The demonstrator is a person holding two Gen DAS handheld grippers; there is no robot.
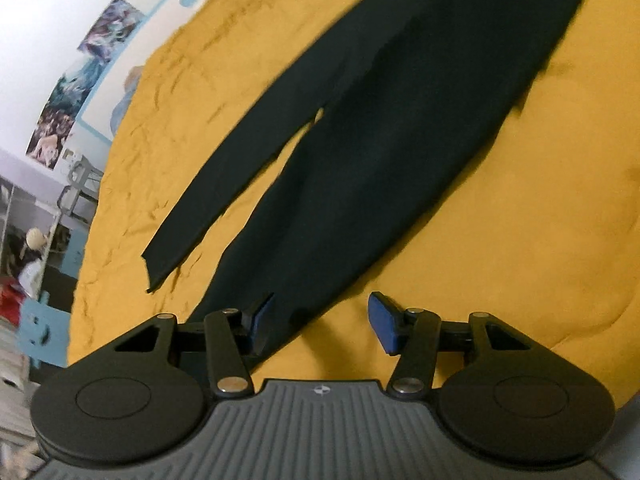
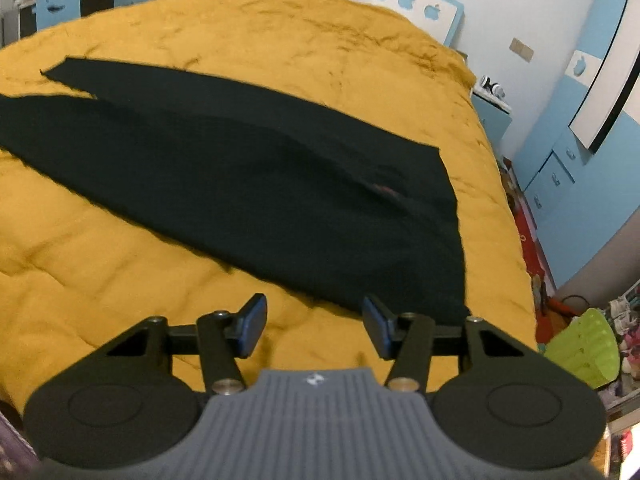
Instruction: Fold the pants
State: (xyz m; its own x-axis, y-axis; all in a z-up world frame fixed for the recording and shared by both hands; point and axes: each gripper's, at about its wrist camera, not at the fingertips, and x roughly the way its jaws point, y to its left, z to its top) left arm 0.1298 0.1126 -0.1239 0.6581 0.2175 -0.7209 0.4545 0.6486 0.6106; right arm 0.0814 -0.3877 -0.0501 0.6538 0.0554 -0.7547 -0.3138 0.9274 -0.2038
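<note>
Black pants (image 1: 380, 128) lie flat on a mustard-yellow bedspread (image 1: 520, 240), the two legs split apart toward the near left. In the left wrist view my left gripper (image 1: 320, 326) is open above the hem end of the nearer leg; its left pad overlaps that hem, the right pad is over bare bedspread. In the right wrist view the pants (image 2: 248, 184) run from the legs at far left to the waist end at right. My right gripper (image 2: 314, 326) is open just short of the waist corner, holding nothing.
The bedspread (image 2: 120, 260) covers the bed. Beyond its far edge stand a white and blue headboard (image 2: 412, 0), a blue nightstand (image 2: 492, 112) and blue drawers (image 2: 560, 168). A green basket (image 2: 584, 352) and clutter lie on the floor at right. Shelves and posters (image 1: 60, 120) are at left.
</note>
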